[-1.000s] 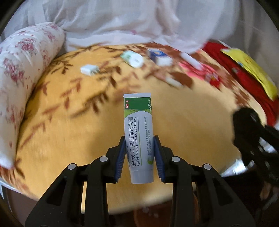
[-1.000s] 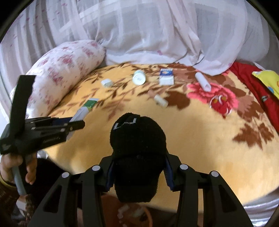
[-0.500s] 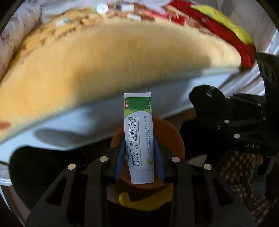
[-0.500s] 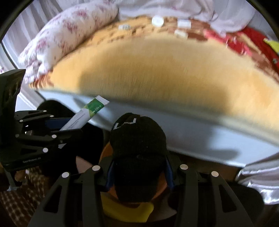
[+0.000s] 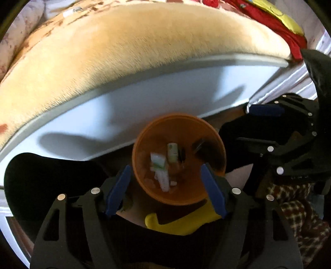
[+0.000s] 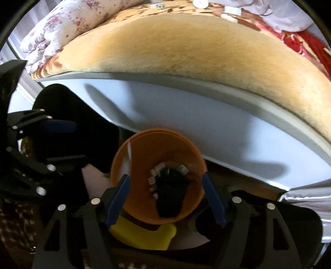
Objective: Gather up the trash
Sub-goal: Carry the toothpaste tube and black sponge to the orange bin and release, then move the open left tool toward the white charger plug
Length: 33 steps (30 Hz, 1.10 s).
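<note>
Left hand-held gripper [image 5: 165, 186]: jaws spread wide, nothing between them, hanging directly over the orange bin [image 5: 219, 142] on the floor below the bed's near edge. Right hand-held gripper [image 6: 166, 193]: likewise spread and empty, over the same bin, the two tools side by side. Bin contents: a white-and-green tube [image 5: 160, 171], long axis running roughly from the near rim toward the far rim, green-printed end farther from the gripper; a black cloth item [image 6: 169, 192], long axis also near-to-far; small pale scraps around them. Remaining trash: small white pieces [image 6: 229, 13] lie along the far edge of the bed [image 6: 186, 51], well apart from both tools, ahead and above; the rightmost pieces probably fall nearer the right hand. Yellow object [image 5: 182, 222] just beside the bin's near side; identity unclear.
</note>
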Each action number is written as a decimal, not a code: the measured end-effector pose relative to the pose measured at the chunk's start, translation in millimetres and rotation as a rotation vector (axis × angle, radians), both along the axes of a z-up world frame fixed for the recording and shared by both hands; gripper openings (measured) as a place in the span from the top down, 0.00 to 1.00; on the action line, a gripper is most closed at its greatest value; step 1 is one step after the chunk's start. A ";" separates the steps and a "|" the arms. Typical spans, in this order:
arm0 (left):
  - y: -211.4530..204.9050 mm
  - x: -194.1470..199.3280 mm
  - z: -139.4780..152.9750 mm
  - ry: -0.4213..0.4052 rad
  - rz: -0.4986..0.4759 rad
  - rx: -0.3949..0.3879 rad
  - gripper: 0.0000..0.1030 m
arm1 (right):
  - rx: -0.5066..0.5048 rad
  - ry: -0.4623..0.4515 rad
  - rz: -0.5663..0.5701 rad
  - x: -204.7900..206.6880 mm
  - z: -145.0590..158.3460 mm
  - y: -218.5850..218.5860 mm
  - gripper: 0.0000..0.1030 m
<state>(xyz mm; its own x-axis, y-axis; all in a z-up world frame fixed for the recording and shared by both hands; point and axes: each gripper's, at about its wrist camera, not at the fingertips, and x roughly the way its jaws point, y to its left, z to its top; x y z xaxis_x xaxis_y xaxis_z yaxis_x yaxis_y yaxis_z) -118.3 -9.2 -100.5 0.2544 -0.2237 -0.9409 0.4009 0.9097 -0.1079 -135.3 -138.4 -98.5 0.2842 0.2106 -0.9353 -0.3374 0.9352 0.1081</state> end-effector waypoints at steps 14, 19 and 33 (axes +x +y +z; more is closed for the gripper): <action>44.6 84.4 86.0 -0.241 0.224 -0.091 0.33 | 0.073 -0.297 -0.116 47.7 82.0 -44.4 0.31; 56.3 159.3 114.0 -0.371 0.319 -0.069 0.33 | 0.094 -0.369 -0.112 69.6 101.9 -43.8 0.31; 99.1 341.2 89.1 -0.299 0.625 -0.087 0.33 | 0.127 -0.332 -0.126 118.6 77.7 -54.0 0.31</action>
